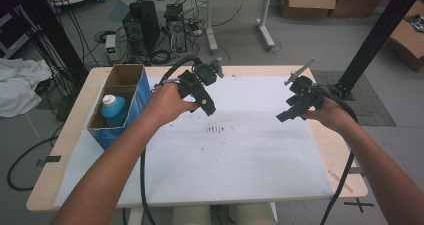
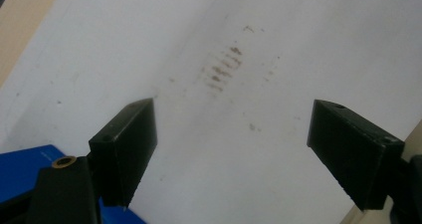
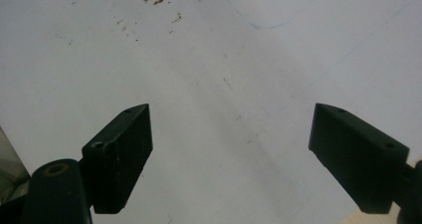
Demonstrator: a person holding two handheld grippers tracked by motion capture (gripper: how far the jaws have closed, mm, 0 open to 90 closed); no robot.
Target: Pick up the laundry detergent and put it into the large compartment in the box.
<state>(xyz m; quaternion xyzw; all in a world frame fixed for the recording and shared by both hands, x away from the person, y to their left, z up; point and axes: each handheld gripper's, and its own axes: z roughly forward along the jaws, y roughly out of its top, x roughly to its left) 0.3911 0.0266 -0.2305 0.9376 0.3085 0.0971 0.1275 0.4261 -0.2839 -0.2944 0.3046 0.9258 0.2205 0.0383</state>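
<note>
A pale wooden surface (image 1: 75,135) stands on a grey floor (image 1: 320,40), most of its top covered by a white sheet (image 1: 240,155) marked with small brown stains (image 1: 216,129). Beyond it, two black computer towers (image 1: 142,25) sit on the floor among tangled black cables (image 1: 75,40). A second table's white legs (image 1: 265,25) rise farther back. Brown cardboard boxes (image 1: 307,2) rest at the far right. A black metal post (image 1: 375,40) slants up at the right. White cloth (image 1: 17,87) lies heaped at the left.
</note>
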